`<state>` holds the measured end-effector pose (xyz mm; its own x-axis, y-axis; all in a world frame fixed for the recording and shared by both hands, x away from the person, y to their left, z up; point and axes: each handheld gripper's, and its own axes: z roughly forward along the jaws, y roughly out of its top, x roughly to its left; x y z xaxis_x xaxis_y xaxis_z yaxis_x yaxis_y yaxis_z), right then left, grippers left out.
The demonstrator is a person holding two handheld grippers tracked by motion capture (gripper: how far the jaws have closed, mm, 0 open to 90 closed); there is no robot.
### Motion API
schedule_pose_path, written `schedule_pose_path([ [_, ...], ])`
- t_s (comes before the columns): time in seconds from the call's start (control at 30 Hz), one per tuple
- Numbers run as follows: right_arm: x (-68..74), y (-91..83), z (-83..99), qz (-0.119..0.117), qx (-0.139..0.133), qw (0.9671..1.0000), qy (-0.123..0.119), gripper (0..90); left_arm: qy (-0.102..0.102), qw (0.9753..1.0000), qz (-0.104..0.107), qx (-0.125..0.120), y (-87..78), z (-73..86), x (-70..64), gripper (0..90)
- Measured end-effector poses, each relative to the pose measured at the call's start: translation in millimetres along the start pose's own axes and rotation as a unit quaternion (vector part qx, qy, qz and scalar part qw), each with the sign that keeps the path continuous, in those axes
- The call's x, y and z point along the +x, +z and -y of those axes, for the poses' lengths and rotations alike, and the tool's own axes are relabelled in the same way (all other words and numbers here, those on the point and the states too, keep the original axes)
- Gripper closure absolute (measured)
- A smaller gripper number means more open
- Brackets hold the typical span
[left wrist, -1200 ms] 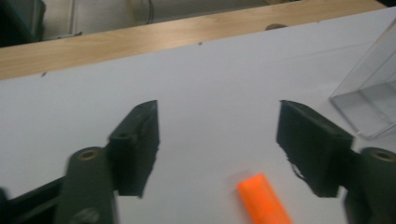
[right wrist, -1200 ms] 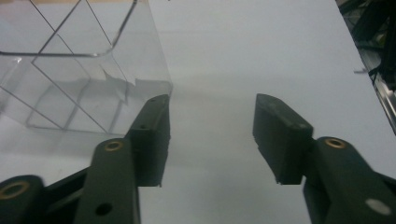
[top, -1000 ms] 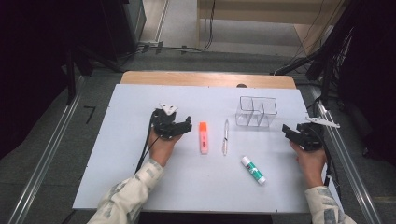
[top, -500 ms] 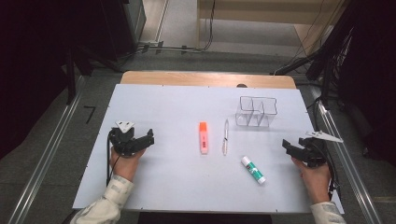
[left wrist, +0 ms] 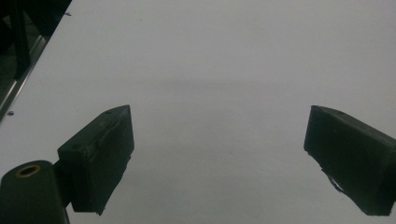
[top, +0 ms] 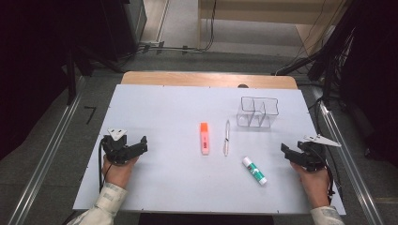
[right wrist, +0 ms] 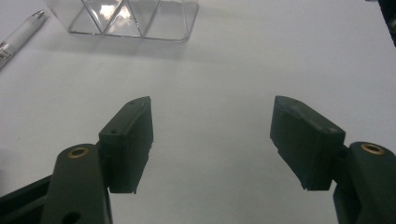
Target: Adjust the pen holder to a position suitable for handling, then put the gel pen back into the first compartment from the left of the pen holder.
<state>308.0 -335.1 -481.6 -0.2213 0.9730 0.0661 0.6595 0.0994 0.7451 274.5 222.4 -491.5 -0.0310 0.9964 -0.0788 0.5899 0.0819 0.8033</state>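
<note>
White table; dark cables on floor behind.

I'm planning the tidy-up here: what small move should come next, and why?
Probably ease the right hand-held gripper, jaws open and empty, toward the glue stick, the loose item nearest it. The clear organizer stands empty beyond.

bare table left, clear organizer seemingly far-right
</note>
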Motion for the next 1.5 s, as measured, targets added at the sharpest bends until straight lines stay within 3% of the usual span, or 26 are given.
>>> schedule_pose_path([
  [0.77,3.1,1.2,-0.5,-0.003,-0.001,1.0000,-0.003,28.2,-0.002,1.0000,0.001,0.000,2.0,0.3,-0.4,8.7],
  [1.5,43.9,15.5,-12.5,-0.027,0.002,0.9986,-0.044,29.3,0.000,1.0000,-0.001,0.003,3.7,0.5,-0.9,8.7],
])
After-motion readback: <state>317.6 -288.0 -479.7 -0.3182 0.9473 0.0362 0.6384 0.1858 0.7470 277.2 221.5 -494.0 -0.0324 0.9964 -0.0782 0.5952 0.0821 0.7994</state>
